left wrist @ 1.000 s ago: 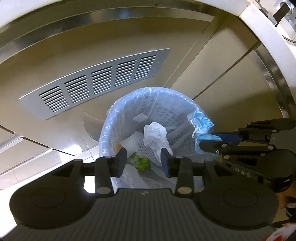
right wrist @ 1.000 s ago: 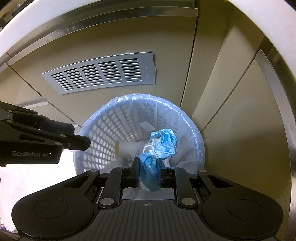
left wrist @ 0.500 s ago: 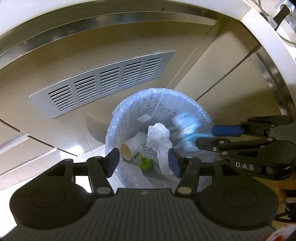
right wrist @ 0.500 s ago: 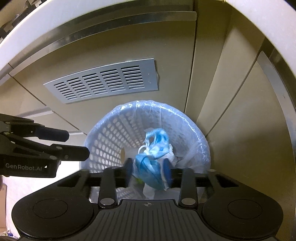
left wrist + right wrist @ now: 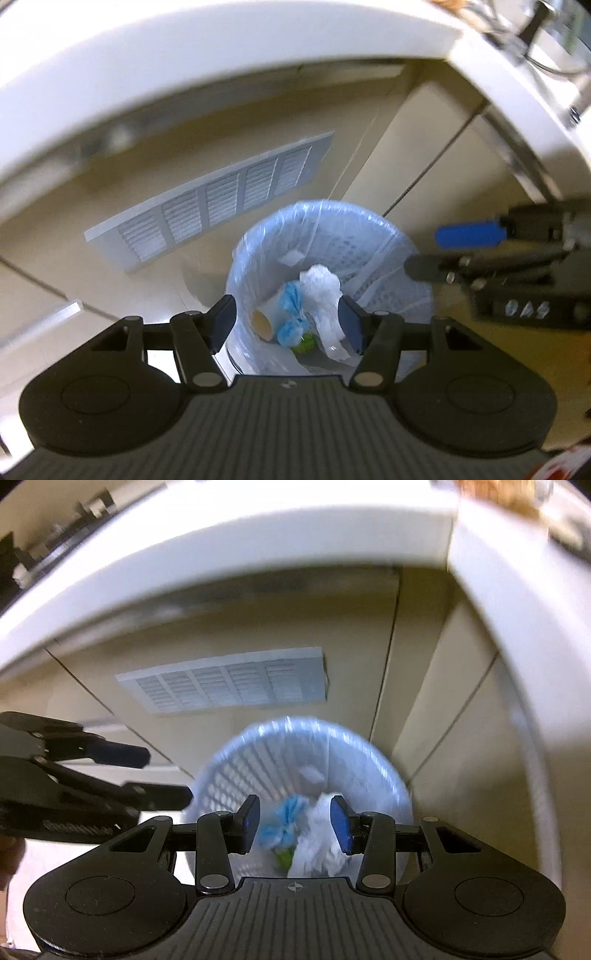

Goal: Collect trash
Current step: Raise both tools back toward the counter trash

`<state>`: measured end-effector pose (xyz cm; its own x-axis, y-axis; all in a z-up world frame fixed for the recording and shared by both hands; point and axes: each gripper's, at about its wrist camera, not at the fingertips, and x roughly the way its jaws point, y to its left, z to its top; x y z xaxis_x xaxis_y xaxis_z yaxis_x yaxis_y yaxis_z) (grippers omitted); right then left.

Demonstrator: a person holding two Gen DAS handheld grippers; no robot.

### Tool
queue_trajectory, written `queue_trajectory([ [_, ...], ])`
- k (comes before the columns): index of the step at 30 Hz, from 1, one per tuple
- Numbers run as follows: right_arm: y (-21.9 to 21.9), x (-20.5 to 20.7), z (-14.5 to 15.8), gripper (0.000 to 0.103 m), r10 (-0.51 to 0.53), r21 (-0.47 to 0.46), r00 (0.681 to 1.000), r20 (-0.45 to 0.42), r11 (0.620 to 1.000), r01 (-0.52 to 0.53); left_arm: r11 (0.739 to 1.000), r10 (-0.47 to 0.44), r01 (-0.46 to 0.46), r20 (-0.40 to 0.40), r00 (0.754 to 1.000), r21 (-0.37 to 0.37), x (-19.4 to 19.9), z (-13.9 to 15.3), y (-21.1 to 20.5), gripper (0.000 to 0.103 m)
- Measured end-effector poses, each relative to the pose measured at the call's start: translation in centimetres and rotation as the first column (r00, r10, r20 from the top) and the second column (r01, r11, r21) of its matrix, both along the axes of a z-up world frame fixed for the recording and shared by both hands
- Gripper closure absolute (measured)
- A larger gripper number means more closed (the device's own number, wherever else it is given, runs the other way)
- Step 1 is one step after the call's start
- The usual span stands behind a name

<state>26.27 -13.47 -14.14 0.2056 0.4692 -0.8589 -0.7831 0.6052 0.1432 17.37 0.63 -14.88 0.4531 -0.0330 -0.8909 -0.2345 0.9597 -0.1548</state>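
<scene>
A white perforated basket [image 5: 373, 221] [image 5: 236, 775] lined with a blue bag stands on the floor below both grippers. Inside lie a cardboard tube [image 5: 264, 319], a crumpled blue mask [image 5: 291, 295] [image 5: 282, 818], a white crumpled wad [image 5: 321, 291] [image 5: 321, 843] and something green [image 5: 304, 341]. My left gripper [image 5: 287, 321] hangs open above the basket with nothing between its fingers; it also shows in the right wrist view [image 5: 155, 777]. My right gripper [image 5: 295, 818] is open and empty too, above the basket's right side [image 5: 443, 251].
A grey vent grille [image 5: 210, 218] [image 5: 229, 683] sits in the beige cabinet front behind the basket. A white counter edge [image 5: 184, 74] overhangs above. A metal rail [image 5: 517, 155] runs down the right. The picture is blurred by motion.
The right gripper opened and the blue mask dropped into the basket. The left jaws spread wider. Both grippers rose away from the basket.
</scene>
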Motion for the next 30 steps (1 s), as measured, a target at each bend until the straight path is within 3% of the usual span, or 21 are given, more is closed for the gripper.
queue_trajectory([
  [7,-1.4,-1.5,7.4,0.06,-0.003,0.124,0.984,0.176,0.992,-0.02,0.995,-0.092,0.086,0.134,0.987,0.053,-0.7,4.8,-0.9,0.044],
  [16,-6.2,0.4,14.1,0.057,-0.182,0.226,0.918,0.353,0.968,0.105,0.988,-0.147,0.128,0.311,0.939,0.082,1.7,10.6,-2.7,0.042],
  [19,-7.9,2.4,14.9,0.027,-0.253,0.251,0.894,0.369,0.953,0.166,0.988,-0.149,0.126,0.349,0.925,0.086,3.4,11.8,-3.2,0.04],
  [22,-9.0,5.3,14.9,0.024,-0.283,0.246,0.887,0.366,0.948,0.201,0.988,-0.145,0.115,0.368,0.918,0.101,5.0,13.0,-3.1,0.037],
  [30,-9.7,11.0,13.1,0.013,-0.219,0.184,0.901,0.375,0.97,0.159,0.995,-0.068,0.037,0.379,0.923,0.088,9.1,13.6,-3.0,0.023],
])
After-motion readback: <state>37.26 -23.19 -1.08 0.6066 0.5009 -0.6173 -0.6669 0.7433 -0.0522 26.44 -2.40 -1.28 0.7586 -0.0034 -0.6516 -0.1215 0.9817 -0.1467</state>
